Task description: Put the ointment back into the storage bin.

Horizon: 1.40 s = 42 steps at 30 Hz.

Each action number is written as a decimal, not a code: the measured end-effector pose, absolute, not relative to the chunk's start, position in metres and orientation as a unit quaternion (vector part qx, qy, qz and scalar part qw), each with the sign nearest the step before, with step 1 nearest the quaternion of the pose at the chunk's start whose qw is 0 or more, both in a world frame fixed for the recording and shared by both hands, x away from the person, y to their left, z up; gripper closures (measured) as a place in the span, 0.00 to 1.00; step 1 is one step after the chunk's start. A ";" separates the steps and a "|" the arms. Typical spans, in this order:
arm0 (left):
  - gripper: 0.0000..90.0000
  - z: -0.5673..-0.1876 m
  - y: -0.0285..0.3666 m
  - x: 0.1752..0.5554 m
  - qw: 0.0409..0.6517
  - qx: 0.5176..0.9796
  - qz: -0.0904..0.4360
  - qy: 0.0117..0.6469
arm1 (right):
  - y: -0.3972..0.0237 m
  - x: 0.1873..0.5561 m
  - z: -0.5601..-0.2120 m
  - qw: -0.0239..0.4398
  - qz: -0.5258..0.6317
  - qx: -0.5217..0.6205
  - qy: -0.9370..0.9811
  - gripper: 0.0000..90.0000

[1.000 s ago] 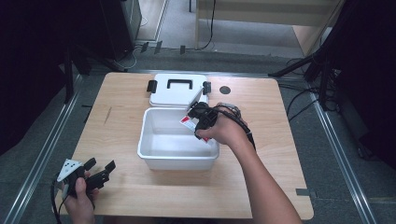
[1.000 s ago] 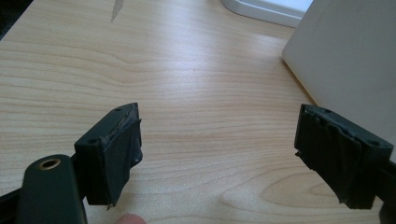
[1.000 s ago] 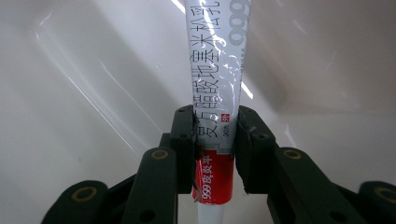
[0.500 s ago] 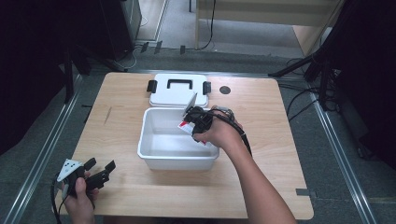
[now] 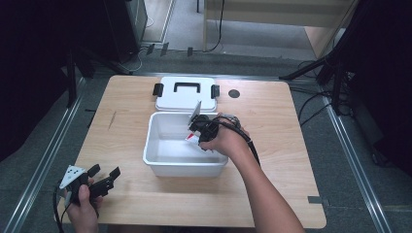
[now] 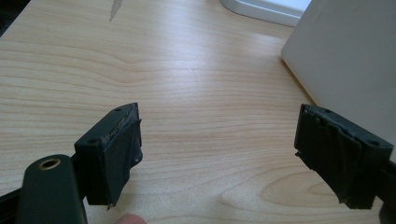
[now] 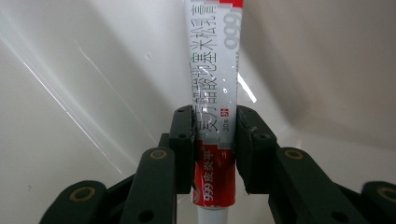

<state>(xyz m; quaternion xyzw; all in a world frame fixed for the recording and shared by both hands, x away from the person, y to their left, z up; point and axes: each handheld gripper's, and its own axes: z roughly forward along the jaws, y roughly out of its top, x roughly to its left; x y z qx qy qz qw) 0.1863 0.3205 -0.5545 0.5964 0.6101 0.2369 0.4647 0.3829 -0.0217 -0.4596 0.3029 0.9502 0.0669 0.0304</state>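
So the right gripper has its jaws clamped on a red-and-white ointment tube, centre of frame, held over the white bin. The tube's long axis runs straight on from the jaws. The left gripper sits lower left on the bench, jaws wide apart, empty.

— Where do we look from up high?

— From above the near edge, forward and down over the whole surface and the white bin.

— And our left tongs camera?

— Low and close over the wood, the bin's outer wall at its right.

— The right tongs camera?

— Very close, facing the bin's inner walls. All three share that bin.
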 end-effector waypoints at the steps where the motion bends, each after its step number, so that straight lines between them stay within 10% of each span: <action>1: 0.17 -0.555 0.321 0.186 0.464 0.597 0.237 0.610 | -0.022 0.383 -0.459 0.030 0.068 0.303 0.950 0.78; 10: 0.17 -0.555 0.321 0.186 0.465 0.597 0.236 0.610 | -0.022 0.383 -0.459 0.028 0.070 0.299 0.951 0.73; 19: 0.17 -0.555 0.321 0.186 0.465 0.597 0.236 0.610 | -0.025 0.383 -0.443 0.017 0.124 0.313 0.942 0.42; 42: 0.17 -0.555 0.321 0.187 0.466 0.596 0.236 0.610 | -0.078 0.360 -0.373 0.078 0.204 0.311 0.925 0.19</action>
